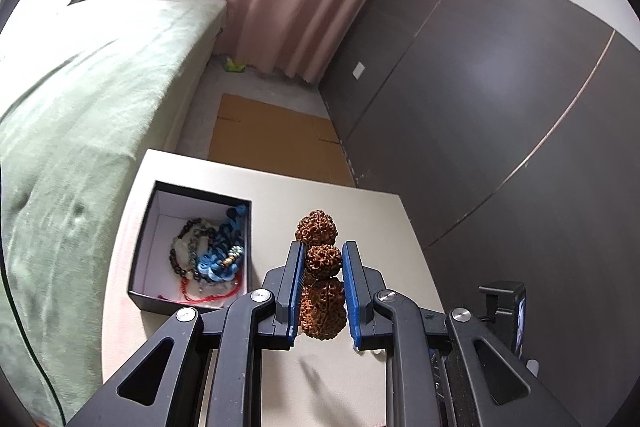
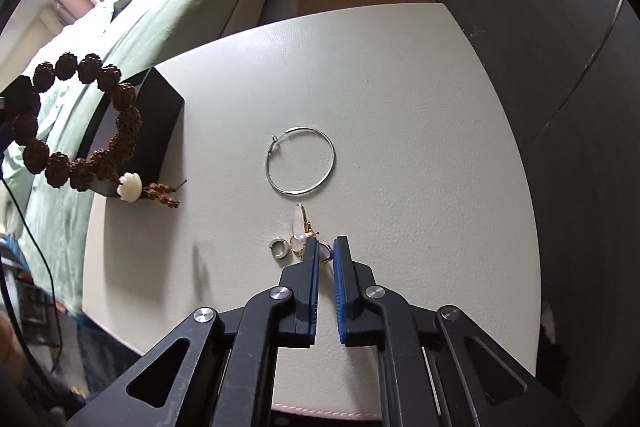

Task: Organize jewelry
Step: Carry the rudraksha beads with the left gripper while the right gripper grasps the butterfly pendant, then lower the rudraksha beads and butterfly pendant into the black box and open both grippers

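Note:
My left gripper (image 1: 322, 259) is shut on a brown seed-bead bracelet (image 1: 320, 263) and holds it above the table, right of the black jewelry box (image 1: 144, 251). The box holds several bracelets (image 1: 212, 259) in blue, red and dark beads. In the right wrist view the same bracelet (image 2: 80, 123) hangs in the air at the left, beside the black box (image 2: 160, 115). My right gripper (image 2: 325, 247) is nearly shut around a small gold earring (image 2: 325, 251) on the table. A silver hoop (image 2: 300, 161), a crystal earring (image 2: 298, 223) and a small silver ring (image 2: 278, 249) lie nearby.
The white table (image 2: 400, 107) stands beside a bed with a green cover (image 1: 80, 99). A dark wardrobe (image 1: 500, 107) is at the right. Flat cardboard (image 1: 268, 139) lies on the floor past the table. A phone on a holder (image 1: 508, 311) stands at the table's right.

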Tool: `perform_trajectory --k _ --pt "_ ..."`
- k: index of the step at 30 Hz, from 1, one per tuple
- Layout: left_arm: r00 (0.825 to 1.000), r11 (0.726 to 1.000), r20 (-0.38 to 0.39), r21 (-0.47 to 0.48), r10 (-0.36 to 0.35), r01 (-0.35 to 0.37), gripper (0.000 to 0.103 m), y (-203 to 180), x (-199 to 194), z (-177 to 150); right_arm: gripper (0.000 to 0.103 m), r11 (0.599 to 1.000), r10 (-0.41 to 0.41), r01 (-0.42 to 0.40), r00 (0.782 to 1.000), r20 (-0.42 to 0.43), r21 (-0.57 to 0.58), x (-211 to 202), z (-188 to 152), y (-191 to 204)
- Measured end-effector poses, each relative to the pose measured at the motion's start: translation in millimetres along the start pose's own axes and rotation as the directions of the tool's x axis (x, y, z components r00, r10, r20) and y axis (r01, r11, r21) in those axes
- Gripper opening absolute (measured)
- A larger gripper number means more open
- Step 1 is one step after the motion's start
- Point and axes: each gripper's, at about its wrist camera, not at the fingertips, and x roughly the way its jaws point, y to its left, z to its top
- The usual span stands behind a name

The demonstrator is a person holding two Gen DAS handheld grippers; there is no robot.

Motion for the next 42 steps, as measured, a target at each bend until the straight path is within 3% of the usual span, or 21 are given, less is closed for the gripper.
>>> perform_trajectory --k 9,21,27,30,33,37,42 --pt "0.998 0.999 0.063 -0.033 -0.015 0.018 0.019 13 -23 15 0.004 0.981 0.171 -0.175 0.983 0.061 0.081 -14 12 5" --pt "0.994 0.997 0.11 -0.069 -0.013 0.021 0.019 41 -31 32 0.004 0.955 0.271 -0.282 0.955 0.118 0.093 -18 25 31" --pt "0.995 0.995 0.097 -0.097 0.017 -0.008 0.019 60 -14 37 0.004 0.952 0.286 -0.297 0.95 0.125 0.078 -13 34 48" --pt "0.998 0.987 0.033 -0.153 0.043 -0.038 0.02 76 5 38 0.004 0.948 0.294 -0.306 0.947 0.126 0.089 -7 39 52" --pt "0.999 0.984 -0.047 -0.177 0.017 -0.025 0.03 85 19 38 0.004 0.945 0.304 -0.315 0.945 0.121 0.09 -3 43 58" --pt "0.999 0.98 -0.036 -0.198 0.015 -0.022 0.062 92 16 39 0.004 0.941 0.319 -0.33 0.939 0.128 0.07 -1 47 69" --pt "1.0 0.971 0.003 -0.239 0.02 -0.019 0.065 108 3 45 0.004 0.921 0.377 -0.388 0.911 0.168 0.038 -6 51 85"
